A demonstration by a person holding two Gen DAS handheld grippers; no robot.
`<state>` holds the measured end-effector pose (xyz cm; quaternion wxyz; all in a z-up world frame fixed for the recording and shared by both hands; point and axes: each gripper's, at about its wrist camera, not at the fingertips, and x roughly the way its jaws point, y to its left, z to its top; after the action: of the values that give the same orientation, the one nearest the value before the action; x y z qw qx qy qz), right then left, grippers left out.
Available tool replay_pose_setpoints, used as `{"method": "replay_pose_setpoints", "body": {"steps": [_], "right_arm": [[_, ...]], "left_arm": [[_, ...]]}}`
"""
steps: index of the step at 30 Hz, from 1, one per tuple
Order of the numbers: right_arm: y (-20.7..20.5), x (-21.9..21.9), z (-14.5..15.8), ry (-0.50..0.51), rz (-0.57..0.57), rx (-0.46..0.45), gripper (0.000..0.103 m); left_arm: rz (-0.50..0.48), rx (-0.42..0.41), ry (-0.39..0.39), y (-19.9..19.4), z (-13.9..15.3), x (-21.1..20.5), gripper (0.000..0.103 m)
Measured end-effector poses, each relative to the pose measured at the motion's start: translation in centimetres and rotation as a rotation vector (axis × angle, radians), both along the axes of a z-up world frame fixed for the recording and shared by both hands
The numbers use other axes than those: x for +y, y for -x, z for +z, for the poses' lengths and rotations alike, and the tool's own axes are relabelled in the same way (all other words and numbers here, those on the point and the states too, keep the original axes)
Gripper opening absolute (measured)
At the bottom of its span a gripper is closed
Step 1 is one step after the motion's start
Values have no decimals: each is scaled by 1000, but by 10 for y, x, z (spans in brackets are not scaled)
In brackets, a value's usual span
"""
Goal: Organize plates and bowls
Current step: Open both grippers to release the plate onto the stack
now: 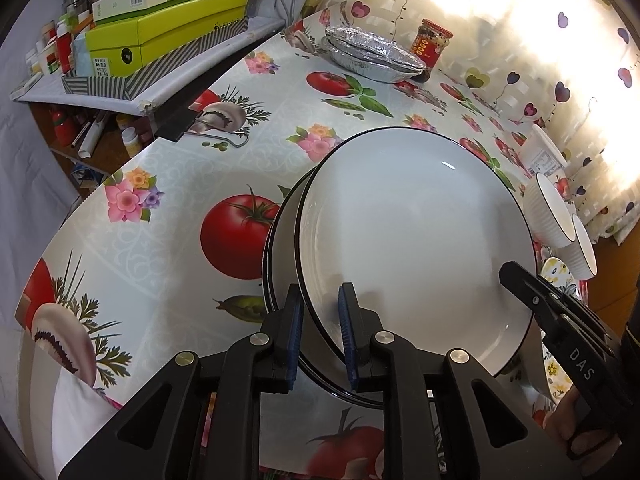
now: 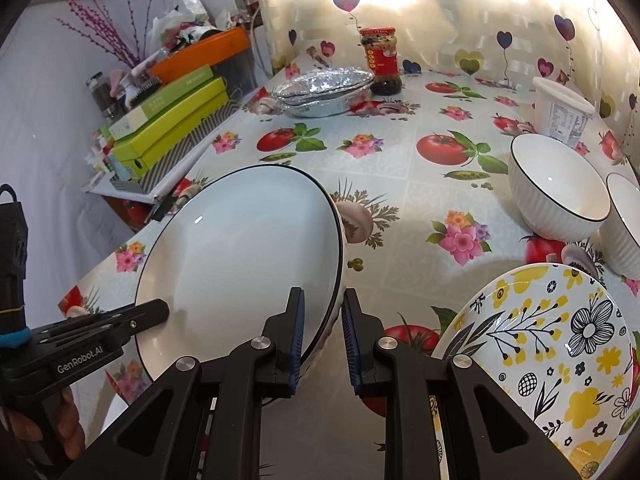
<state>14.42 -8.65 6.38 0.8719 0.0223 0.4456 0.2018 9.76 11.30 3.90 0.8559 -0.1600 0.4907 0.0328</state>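
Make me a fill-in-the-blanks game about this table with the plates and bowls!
1. Both hand-held grippers hold the rim of the white ____ with a black edge.
2. The plate at the right has yellow and ____ flowers.
3. Two white ____ stand behind that flowered plate.
4. The jar at the back has a ____ lid.

Missing words: plate; black; bowls; red
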Motion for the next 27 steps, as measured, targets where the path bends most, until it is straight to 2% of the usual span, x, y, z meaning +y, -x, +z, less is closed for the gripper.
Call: {"method": "replay_pose_setpoints", "body": {"steps": [11, 18, 27], "right_arm": [[-1, -2, 1, -5, -5, -3, 18], [-2, -2, 2, -9, -5, -1, 18], [-2, -3, 2, -12, -4, 4, 18]], "left_arm": [[-3, -2, 36, -1, -2, 2, 20], [-17, -17, 51, 0, 2, 1, 33], [-13, -33, 33, 6, 9, -1, 37]]}}
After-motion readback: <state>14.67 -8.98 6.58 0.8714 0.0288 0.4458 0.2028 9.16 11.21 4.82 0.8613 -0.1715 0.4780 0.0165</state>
